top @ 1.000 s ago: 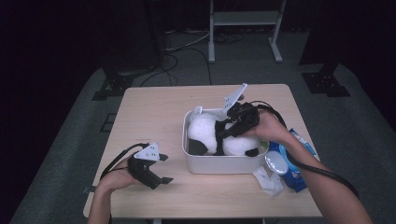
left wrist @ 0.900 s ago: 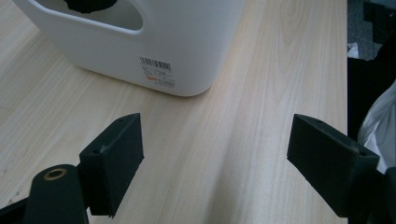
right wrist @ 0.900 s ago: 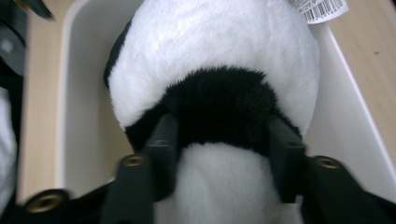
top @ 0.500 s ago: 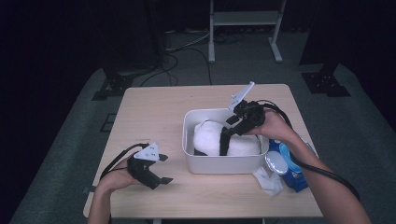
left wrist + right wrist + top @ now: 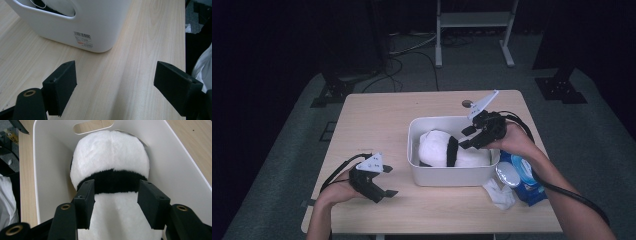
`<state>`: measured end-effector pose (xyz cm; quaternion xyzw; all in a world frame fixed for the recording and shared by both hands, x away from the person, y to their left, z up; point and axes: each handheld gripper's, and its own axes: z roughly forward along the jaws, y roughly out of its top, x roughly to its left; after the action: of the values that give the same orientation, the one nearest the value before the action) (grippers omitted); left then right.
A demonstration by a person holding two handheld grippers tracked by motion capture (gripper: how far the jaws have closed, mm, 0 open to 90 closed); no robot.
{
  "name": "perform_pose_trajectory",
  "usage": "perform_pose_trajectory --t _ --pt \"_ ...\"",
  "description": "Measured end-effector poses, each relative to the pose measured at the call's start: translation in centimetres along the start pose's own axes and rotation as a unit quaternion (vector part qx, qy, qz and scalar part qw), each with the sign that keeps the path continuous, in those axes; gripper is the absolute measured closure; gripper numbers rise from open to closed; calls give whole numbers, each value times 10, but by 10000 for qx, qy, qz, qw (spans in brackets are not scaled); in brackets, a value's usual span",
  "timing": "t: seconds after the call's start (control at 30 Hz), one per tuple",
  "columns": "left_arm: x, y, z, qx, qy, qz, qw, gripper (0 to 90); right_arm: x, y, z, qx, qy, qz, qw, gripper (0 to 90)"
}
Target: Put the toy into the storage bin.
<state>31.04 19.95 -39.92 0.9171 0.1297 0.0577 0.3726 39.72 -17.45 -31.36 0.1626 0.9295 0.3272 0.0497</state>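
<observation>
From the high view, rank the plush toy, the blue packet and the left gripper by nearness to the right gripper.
1. Plush toy: lying in the white bin, right below the right gripper, whose jaws are open over it.
2. Blue packet: on the table beside the bin's right end, under the person's right forearm.
3. Left gripper: far across, near the table's front left.

Our two black grippers, left gripper (image 5: 384, 181), right gripper (image 5: 465, 138), grey three-cornered plates, trailing black cables, brass-ringed screw holes, our bare forearms.
</observation>
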Motion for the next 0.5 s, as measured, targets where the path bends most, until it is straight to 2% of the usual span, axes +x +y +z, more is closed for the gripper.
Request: perform_pose_trajectory --t 0.5 --pt "0 -1 1 -32 -7 -56 10000 172 4 -27 -28 -410 -129 314 9986 394"
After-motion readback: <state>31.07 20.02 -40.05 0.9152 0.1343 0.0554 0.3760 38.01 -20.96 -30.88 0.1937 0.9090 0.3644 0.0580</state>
